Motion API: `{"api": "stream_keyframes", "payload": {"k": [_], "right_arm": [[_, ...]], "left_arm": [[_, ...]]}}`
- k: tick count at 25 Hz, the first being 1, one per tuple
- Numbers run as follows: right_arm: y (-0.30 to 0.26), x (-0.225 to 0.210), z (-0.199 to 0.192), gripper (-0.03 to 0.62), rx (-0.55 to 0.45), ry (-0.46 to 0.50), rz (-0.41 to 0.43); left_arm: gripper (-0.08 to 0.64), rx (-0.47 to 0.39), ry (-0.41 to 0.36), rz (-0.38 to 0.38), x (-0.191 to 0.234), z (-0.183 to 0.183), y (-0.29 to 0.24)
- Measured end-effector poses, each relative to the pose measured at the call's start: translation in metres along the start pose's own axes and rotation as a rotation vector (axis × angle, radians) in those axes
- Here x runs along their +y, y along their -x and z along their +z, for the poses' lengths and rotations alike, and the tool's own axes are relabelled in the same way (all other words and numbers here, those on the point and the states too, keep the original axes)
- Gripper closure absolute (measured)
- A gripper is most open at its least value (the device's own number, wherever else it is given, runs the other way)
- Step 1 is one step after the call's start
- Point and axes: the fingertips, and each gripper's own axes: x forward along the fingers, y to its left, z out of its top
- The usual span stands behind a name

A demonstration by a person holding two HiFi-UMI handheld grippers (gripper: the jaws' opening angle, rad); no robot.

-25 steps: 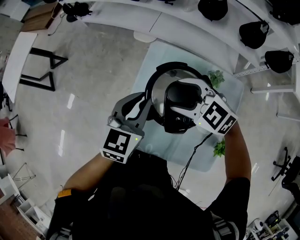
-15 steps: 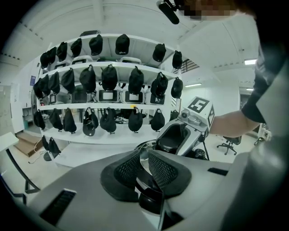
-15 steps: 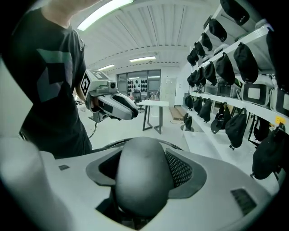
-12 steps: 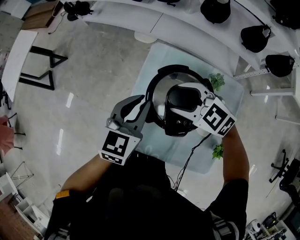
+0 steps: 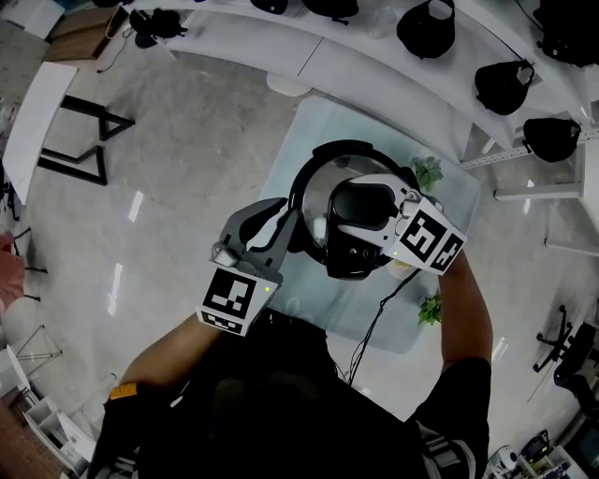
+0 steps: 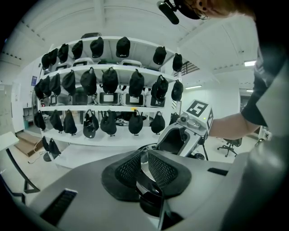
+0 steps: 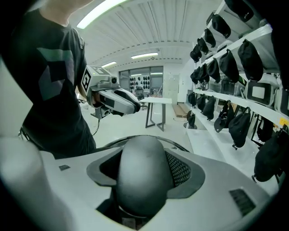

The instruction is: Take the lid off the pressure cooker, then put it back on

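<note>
A steel pressure cooker (image 5: 323,154) stands on a glass table, its lid (image 5: 315,198) on top. My left gripper (image 5: 298,210) reaches in from the lower left. In the left gripper view its pads (image 6: 131,167) are shut on the thin rim edge (image 6: 143,157) at the cooker's left side. My right gripper (image 5: 329,217) lies across the lid from the right and hides the handle in the head view. The right gripper view shows the lid's rounded dark handle (image 7: 142,176) filling the gap between the jaws. Those jaws have just been closing and now hold it.
The glass table (image 5: 304,126) carries two small green plants (image 5: 428,172) (image 5: 433,305). A cable (image 5: 384,313) trails off its near edge. White shelves with several black caps (image 5: 426,28) curve behind. A white table on black legs (image 5: 47,112) stands far left.
Both grippers and the cooker keep their places. Only the head view has shifted a little.
</note>
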Motion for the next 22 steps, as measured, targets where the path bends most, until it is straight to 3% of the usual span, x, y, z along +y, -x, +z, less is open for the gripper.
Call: {"api": "stream_keyframes", "payload": {"k": [5, 9, 17, 22], "right_arm": [[0.001, 0.003, 0.000, 0.302, 0.006, 0.051, 0.071], [0.003, 0.001, 0.003, 0.302, -0.017, 0.046, 0.081], [0.029, 0.003, 0.029, 0.302, -0.051, 0.056, 0.013], [0.049, 0.014, 0.046, 0.302, -0.074, 0.039, -0.080]], "left_arm": [[0.505, 0.007, 0.011, 0.006, 0.001, -0.006, -0.003], [0.505, 0.010, 0.014, 0.005, -0.002, -0.007, -0.005], [0.505, -0.007, 0.015, 0.023, -0.013, 0.010, 0.011], [0.505, -0.024, -0.009, 0.024, -0.022, 0.022, 0.030]]}}
